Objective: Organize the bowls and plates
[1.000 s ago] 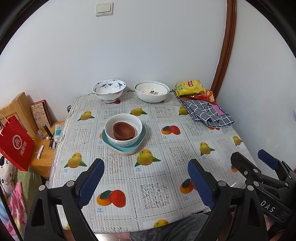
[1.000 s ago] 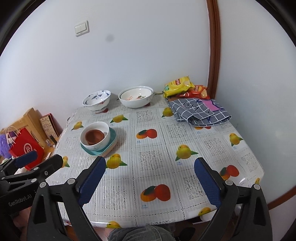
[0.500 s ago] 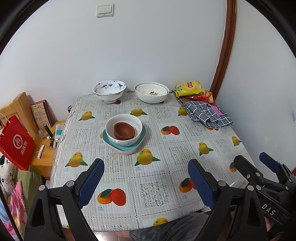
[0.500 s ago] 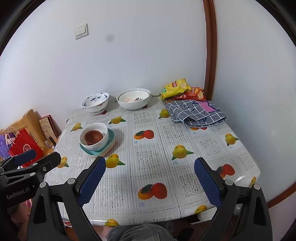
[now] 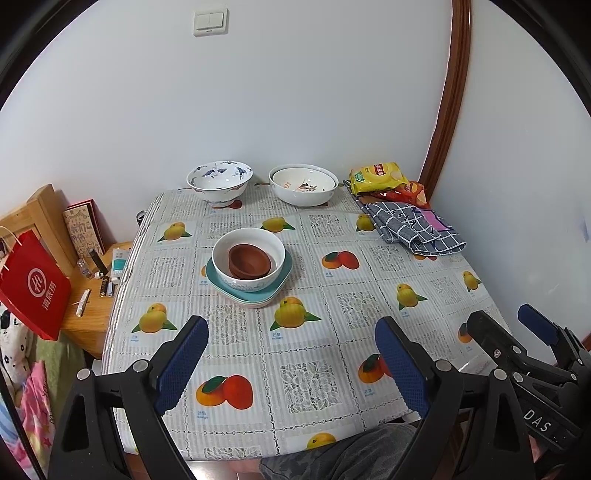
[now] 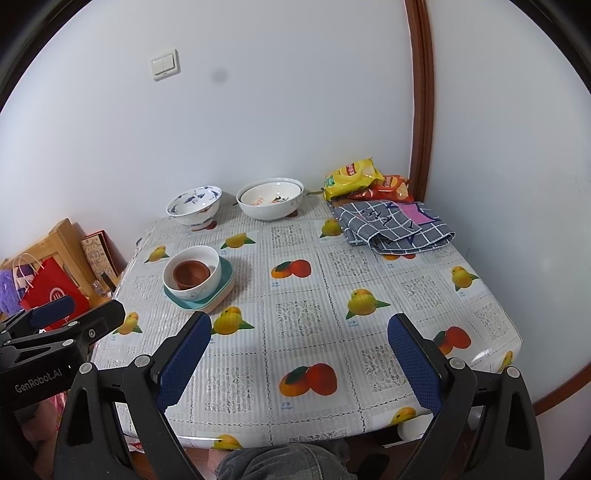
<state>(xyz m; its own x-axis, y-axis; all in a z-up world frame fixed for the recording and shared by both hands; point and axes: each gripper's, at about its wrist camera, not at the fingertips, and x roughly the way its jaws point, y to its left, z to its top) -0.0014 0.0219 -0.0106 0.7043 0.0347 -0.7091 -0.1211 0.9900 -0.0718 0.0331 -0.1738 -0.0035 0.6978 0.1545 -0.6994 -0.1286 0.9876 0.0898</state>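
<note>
A white-walled corner holds a table point(image 5: 306, 373) covered by a fruit-printed cloth, with a light switch point(image 5: 211, 20) high on the wall and a brown wooden trim point(image 5: 448, 92) running up the corner. Taking the stacked white bowl point(image 5: 248, 259) as the landmark: far to its left, off the table edge, a red paper bag point(image 5: 34, 284) leans by a low wooden stand point(image 5: 88, 314) with small items on it. The white bowl itself sits on teal plates point(image 5: 251, 291), and brown bowls point(image 5: 249, 261) are nested inside it; the stack stands left of the table's middle. Behind it, near the wall, stands a blue-patterned bowl point(image 5: 219, 181), and to the right of that a wide white bowl point(image 5: 303, 183), the two apart from each other. Further right and behind the landmark, a yellow snack bag point(image 5: 378, 177) lies over a red one, and a folded checked cloth point(image 5: 412, 227) lies just in front of them.

In front of the landmark, over the near half of the table, the left gripper point(image 5: 291, 360) hangs with its blue-padded jaws spread wide and nothing between them. To the right of it, the right gripper point(image 6: 299, 363) is likewise spread wide and empty, above the near edge. Both are well apart from the stack. A person's grey-clad knee point(image 6: 284, 461) shows below the table edge.
</note>
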